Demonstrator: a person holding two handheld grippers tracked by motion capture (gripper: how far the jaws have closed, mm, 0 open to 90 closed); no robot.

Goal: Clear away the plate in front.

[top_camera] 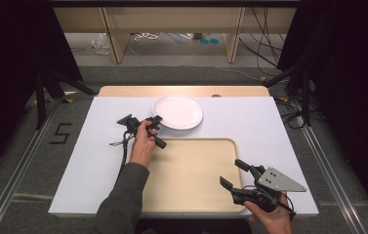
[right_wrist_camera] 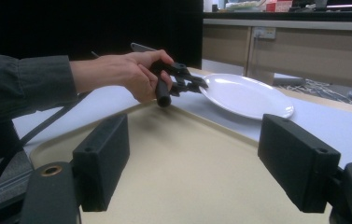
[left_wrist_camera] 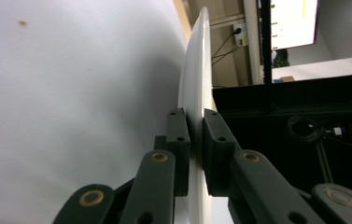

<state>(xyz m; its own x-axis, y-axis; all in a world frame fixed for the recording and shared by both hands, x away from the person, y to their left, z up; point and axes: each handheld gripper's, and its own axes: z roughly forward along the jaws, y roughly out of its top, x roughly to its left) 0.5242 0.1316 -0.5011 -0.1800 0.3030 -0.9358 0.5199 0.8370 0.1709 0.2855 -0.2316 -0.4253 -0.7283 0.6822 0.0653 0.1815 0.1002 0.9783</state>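
A: Item one, high view. What have I got?

B: White plate (top_camera: 177, 112) on the white table cover (top_camera: 93, 161), just beyond the far edge of the beige tray (top_camera: 191, 180). My left gripper (top_camera: 153, 122) sits at the plate's near-left rim. My right gripper (top_camera: 235, 174) hangs over the tray's near-right corner, jaws spread, nothing between them.

A: Item two, left gripper view?

B: Plate (left_wrist_camera: 197, 84) seen edge-on, its rim between the two black pads (left_wrist_camera: 178, 135). Jaws nearly closed on it; I can see the pads against the rim.

A: Item three, right gripper view?

B: Right gripper (right_wrist_camera: 192, 163) jaws wide apart over the tray (right_wrist_camera: 187, 186), holding nothing. Beyond them, left gripper (right_wrist_camera: 197, 84) clamped on the plate (right_wrist_camera: 248, 95) rim, the plate's gripped edge tilted slightly up.
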